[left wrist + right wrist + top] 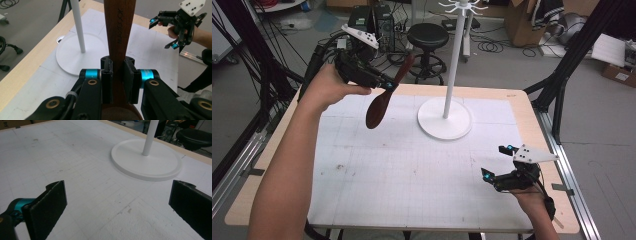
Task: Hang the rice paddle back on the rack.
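Left gripper view: jaws clamped flat on the neck of the wooden spatula (119,32), handle running up and away past the pads (108,75), "MAGICOOK" lettering legible.
Left gripper (384,84): closed on spatula, lifted clear of the table, over the far-left corner.
Spatula pose: tilted, blade down-left, handle end up-right toward the stand; nothing touching the mat.
Grip point: just above the blade, probably chosen to leave the handle end free for hanging.
Right gripper (498,162): wide open, holding nothing, low over the near-right of the mat.
Right gripper view: both pads (47,206) spread far apart, bare mat between, stand base beyond.
Right role: likely parked clear, ready to steady if needed.
Stand (445,117): white round base on the mat, centre-far; white pole (454,60) upright; hooks at top (462,7).
Gap: spatula near the pole, left of it, not touching.
Mat (412,170): white gridded sheet on a wood-edged table (532,130).
Step judged: carrying spatula toward the hooks; hang not yet done.
Risk: handle hole not visible, alignment on a hook hard to call.
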`<state>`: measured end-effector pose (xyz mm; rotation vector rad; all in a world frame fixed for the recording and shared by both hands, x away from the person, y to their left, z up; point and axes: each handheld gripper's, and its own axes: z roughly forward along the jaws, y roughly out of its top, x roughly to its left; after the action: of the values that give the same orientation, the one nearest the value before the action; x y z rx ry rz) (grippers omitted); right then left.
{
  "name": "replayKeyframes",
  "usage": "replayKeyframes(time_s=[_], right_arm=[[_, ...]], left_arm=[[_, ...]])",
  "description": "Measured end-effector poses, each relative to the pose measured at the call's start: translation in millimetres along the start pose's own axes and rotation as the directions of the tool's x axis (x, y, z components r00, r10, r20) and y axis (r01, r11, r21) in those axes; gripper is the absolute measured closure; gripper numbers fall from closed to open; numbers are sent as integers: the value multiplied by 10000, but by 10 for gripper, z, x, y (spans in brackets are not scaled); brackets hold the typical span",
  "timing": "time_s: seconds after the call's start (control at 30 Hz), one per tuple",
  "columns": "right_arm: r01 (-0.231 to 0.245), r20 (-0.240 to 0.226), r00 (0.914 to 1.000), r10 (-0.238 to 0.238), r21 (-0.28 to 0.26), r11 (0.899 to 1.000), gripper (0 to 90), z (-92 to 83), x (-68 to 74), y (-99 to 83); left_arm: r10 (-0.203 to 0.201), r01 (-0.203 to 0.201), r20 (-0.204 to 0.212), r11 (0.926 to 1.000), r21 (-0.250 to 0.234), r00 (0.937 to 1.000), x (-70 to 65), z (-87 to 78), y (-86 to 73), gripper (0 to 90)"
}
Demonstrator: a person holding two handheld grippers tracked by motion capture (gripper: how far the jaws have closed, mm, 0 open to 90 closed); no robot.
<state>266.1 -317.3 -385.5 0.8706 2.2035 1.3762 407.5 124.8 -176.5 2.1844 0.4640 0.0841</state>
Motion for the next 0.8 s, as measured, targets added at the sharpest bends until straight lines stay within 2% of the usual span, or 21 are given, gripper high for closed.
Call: replayKeyframes(time_s=[0.13, 0.27, 0.6, 0.8], right_arm=[[32, 8, 10000, -32, -40, 10000, 5, -3, -5, 1], [16, 23, 10000, -16, -47, 10000, 5, -6, -10, -1], [-16, -8, 10000, 16, -47, 10000, 5, -5, -14, -4], [-67, -8, 10000, 67, -74, 10000, 5, -7, -22, -8]], left_arm=[[-86, 85, -57, 9998, -189, 9999, 14, -5, 65, 786], [-86, 85, -44, 9999, -109, 10000, 42, -4, 113, 786], [-74, 72, -64, 9994, -344, 10000, 79, -3, 306, 786], [-133, 145, 222, 9984, -550, 9997, 135, 41, 396, 786]])
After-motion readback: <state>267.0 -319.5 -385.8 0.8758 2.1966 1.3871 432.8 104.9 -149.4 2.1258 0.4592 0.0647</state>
